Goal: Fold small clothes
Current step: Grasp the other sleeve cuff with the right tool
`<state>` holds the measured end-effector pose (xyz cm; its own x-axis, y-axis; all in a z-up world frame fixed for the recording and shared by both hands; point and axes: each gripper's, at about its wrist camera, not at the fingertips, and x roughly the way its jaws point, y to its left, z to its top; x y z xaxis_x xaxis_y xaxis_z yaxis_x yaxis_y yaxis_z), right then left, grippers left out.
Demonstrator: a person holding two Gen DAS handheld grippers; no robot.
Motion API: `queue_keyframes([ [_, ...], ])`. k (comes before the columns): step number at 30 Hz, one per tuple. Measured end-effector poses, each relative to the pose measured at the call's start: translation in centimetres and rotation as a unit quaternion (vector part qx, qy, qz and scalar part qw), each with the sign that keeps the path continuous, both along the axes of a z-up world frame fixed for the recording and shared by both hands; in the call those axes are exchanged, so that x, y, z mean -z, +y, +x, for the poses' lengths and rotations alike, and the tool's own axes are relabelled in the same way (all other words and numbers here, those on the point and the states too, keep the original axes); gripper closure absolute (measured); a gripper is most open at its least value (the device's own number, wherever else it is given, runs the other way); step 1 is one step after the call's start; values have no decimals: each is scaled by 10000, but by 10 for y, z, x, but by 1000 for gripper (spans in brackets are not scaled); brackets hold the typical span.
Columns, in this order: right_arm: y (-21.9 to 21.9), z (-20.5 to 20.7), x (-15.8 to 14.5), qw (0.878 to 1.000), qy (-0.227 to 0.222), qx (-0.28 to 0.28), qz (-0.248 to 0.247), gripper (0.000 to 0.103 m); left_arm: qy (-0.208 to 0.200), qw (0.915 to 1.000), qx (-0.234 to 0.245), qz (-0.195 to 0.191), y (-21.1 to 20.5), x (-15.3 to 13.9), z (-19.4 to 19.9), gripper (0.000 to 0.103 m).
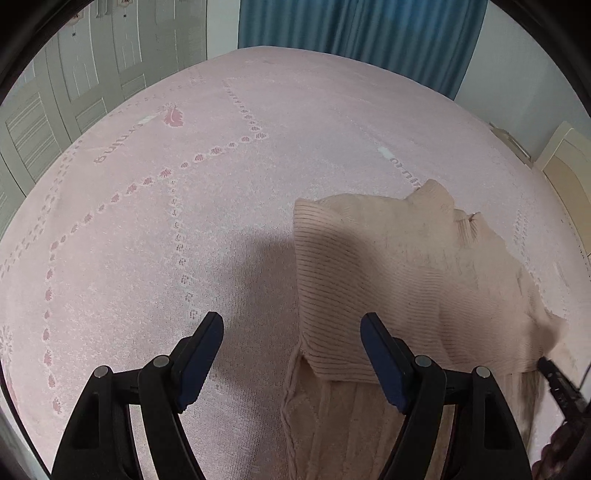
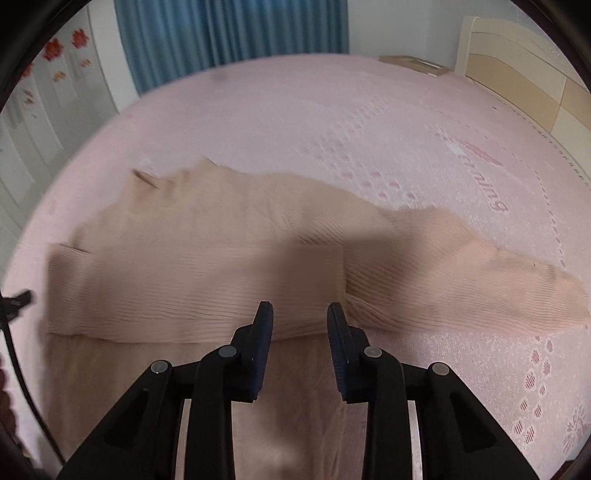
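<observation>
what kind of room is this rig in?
Most likely a bedroom: the sweater lies on a bed with a pink patterned bedspread, a cream headboard at one end, and a blue curtain behind.

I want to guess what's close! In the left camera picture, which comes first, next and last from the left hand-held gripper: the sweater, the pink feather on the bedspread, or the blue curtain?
From the left hand-held gripper:
1. Beige knit sweater, right beside it, to the right.
2. Pink feather, farther up the bedspread, to the left.
3. Blue curtain, past the bed's far edge.
</observation>
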<state>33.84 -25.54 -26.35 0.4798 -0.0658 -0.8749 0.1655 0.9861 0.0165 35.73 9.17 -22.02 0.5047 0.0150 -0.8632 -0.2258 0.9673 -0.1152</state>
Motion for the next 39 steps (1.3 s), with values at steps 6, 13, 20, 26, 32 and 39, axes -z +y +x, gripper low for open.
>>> queue_keyframes([
  [6, 12, -1, 6, 9994, 1, -300, -192, 103, -39, 9991, -374, -192, 23, 0, 1, 28],
  [13, -9, -24, -12, 9991, -351, 223, 17, 103, -44, 9988, -427, -221, 26, 6, 2, 28],
  [20, -14, -19, -3, 9990, 130, 242, 349, 101, 318, 9994, -110, -66, 3, 26, 15, 28],
  [26, -21, -43, -58, 9990, -415, 61, 172, 70, 683, 9974, -110, -199, 1, 45, 20, 27],
  [32, -86, -77, -108, 9957, -812, 447, -39, 39, 592, 9980, -72, 192, -10, 43, 18, 24],
  [39, -192, -113, -89, 9922, -563, 982, -513, 36, 217, 9989, -187, -358, -6, 35, 12, 24],
])
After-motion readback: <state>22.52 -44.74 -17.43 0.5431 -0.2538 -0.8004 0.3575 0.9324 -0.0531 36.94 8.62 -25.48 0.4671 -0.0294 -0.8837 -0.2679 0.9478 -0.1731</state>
